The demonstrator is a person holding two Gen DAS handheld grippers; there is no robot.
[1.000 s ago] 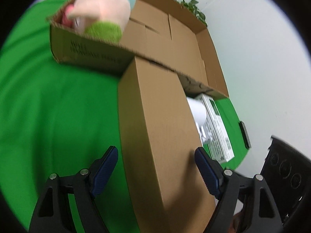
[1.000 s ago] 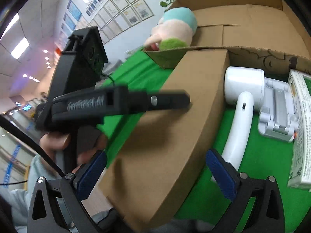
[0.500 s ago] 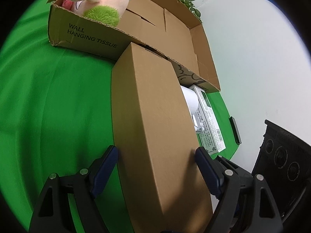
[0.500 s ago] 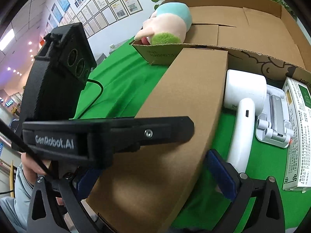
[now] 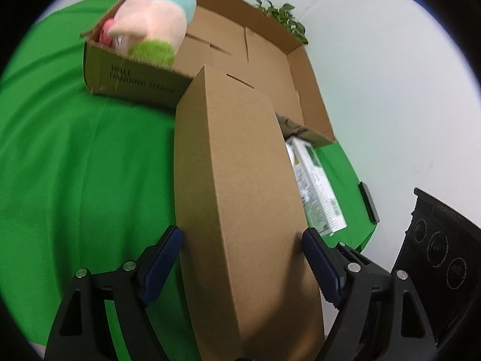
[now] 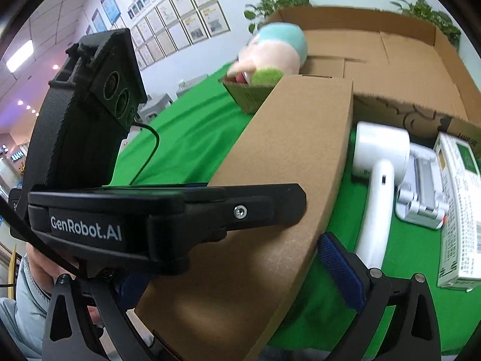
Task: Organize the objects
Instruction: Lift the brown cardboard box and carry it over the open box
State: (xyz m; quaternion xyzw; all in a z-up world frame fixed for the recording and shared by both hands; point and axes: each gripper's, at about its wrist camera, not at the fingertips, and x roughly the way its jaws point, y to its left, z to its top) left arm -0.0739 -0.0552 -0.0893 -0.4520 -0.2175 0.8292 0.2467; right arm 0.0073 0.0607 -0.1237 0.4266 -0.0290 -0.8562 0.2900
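Left wrist view: long closed cardboard box [image 5: 237, 198] fills the centre of the frame, running from the bottom edge up to the open carton [image 5: 270, 60] at upper centre, its far end overlapping the carton's front wall. Left claw [image 5: 240, 242] clenched on the box, blue pads [image 5: 163, 255] pressed to both long sides near the close end. Right wrist view: right claw [image 6: 228, 273] straddles the same box [image 6: 288, 162] at its near end; right pad lies against the side, left pad hidden behind the other tool, so cannot tell whether it is truly clamped. Judgement on handling: plain corrugated board, stiff along the edges but the wide faces may bow under a squeeze; surface matte, not slippery; weight unknown, contents unseen. Being long, it will lever hard about a grip at one end, so a hold on the long sides with both claws, nearer mid-length if possible, seems safest. Plush toy [image 5: 150, 27] sits in the carton's upper left corner; the rest of the carton floor looks free. White handheld device [image 6: 378, 180] and a green-and-white packet [image 6: 460, 204] lie just beside the box at lower right. Table [image 5: 75, 165] draped in green cloth, soft-looking, may drag. Room: white wall, potted plants [image 5: 279, 15] behind carton, framed sheets on the wall at upper left of the right wrist view.
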